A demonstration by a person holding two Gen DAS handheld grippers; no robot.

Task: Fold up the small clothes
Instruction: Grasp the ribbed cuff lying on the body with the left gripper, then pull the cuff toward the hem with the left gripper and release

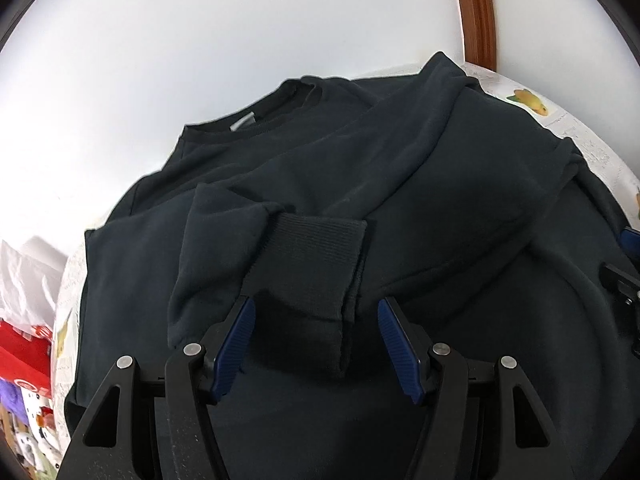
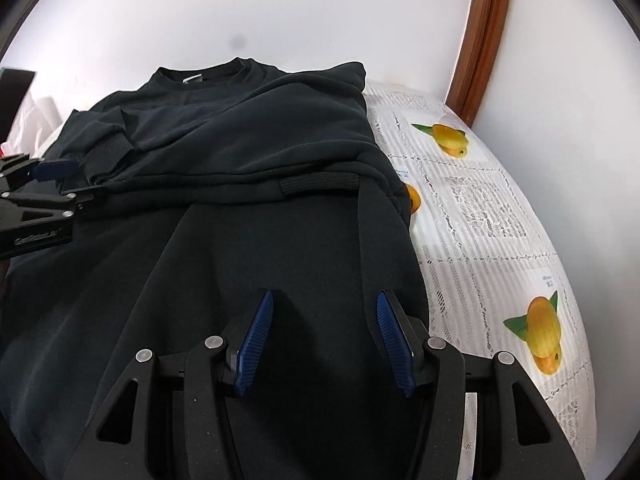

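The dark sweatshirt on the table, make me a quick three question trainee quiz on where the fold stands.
1. True or false: both sleeves of the sweatshirt lie folded across its body.
2. The left gripper is: A open, B shut on a ribbed cuff.
3. What fruit is printed on the tablecloth?

Key: 1 true. 2 A; the right gripper is open too. 3 Yellow mangoes, it seems.

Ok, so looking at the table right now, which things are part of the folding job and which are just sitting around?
Part of the job:
- dark sweatshirt, both sleeves folded in across the body
- left gripper, open above a ribbed cuff
- right gripper, open above the lower body

Just lying about:
- fruit-print tablecloth
- red and white clutter beyond the table's left edge
- wooden frame
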